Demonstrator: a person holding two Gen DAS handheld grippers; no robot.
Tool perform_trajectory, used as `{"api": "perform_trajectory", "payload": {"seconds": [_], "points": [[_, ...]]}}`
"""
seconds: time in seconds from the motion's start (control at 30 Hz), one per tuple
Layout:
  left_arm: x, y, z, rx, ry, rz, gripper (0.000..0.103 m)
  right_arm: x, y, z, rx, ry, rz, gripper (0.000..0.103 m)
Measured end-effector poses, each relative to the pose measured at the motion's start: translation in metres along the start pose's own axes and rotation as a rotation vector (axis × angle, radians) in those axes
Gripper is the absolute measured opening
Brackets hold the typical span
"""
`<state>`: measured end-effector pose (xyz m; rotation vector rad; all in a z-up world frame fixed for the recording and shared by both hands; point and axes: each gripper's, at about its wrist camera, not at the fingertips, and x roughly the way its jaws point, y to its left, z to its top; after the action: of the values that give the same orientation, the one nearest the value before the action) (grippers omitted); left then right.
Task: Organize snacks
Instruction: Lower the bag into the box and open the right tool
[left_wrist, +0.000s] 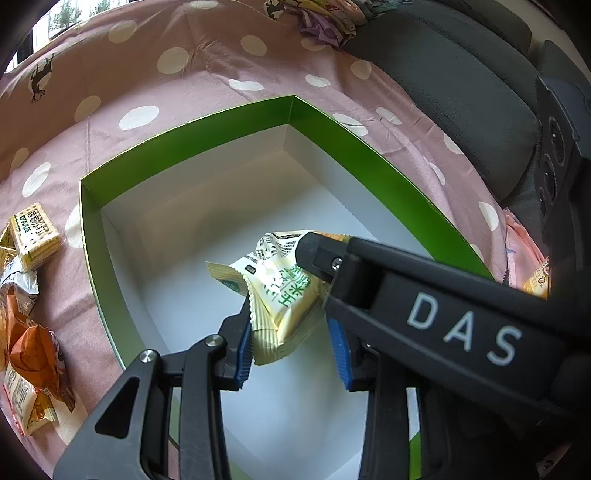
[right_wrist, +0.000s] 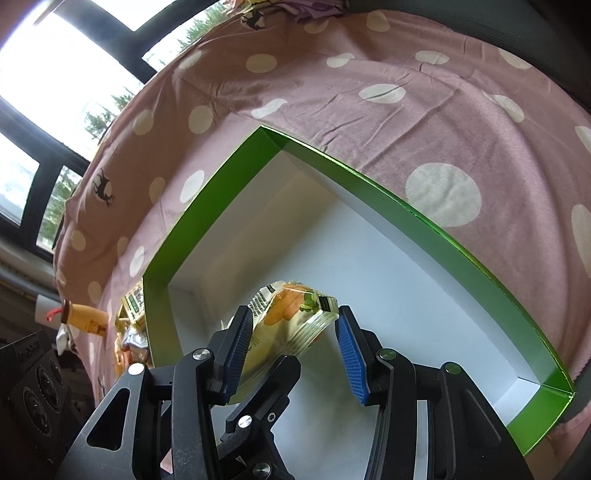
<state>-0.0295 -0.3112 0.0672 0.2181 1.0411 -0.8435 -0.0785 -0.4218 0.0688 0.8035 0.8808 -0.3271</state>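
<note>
A pale yellow snack packet (left_wrist: 280, 295) with green print hangs over the white floor of a green-walled box (left_wrist: 207, 133). My left gripper (left_wrist: 291, 354) is open around the packet; the packet touches its left blue pad and the right pad stands apart. The right gripper's black finger crosses the left wrist view and lies on the packet's top. In the right wrist view a yellow and orange packet (right_wrist: 291, 321) rests against the left pad of my right gripper (right_wrist: 295, 350), which is open over the box (right_wrist: 424, 225).
The box sits on a pink spotted cloth (left_wrist: 147, 81). Loose snack packets (left_wrist: 33, 236) lie on the cloth left of the box, orange ones (left_wrist: 37, 354) nearer me. A dark grey chair back (left_wrist: 461, 96) stands at the right. Windows (right_wrist: 44, 81) are at the far left.
</note>
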Motion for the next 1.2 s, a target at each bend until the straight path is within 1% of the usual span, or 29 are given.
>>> {"api": "perform_trajectory", "payload": {"seconds": [0.33,0.87,1.1,1.2], "points": [[0.001,0.000,-0.002,-0.021,0.012,0.048,0.035,0.009,-0.003,0.000,0.011,0.024,-0.012,0.049],[0.002,0.003,-0.002,-0.042,0.029,0.085,0.035,0.011,-0.003,0.000,0.017,0.031,0.000,0.049],[0.002,0.002,-0.002,-0.038,0.026,0.084,0.036,0.013,-0.002,-0.001,0.027,0.028,-0.010,0.049],[-0.002,0.004,-0.003,-0.041,0.011,0.064,0.036,0.012,-0.003,-0.001,0.034,0.025,-0.013,0.049]]}}
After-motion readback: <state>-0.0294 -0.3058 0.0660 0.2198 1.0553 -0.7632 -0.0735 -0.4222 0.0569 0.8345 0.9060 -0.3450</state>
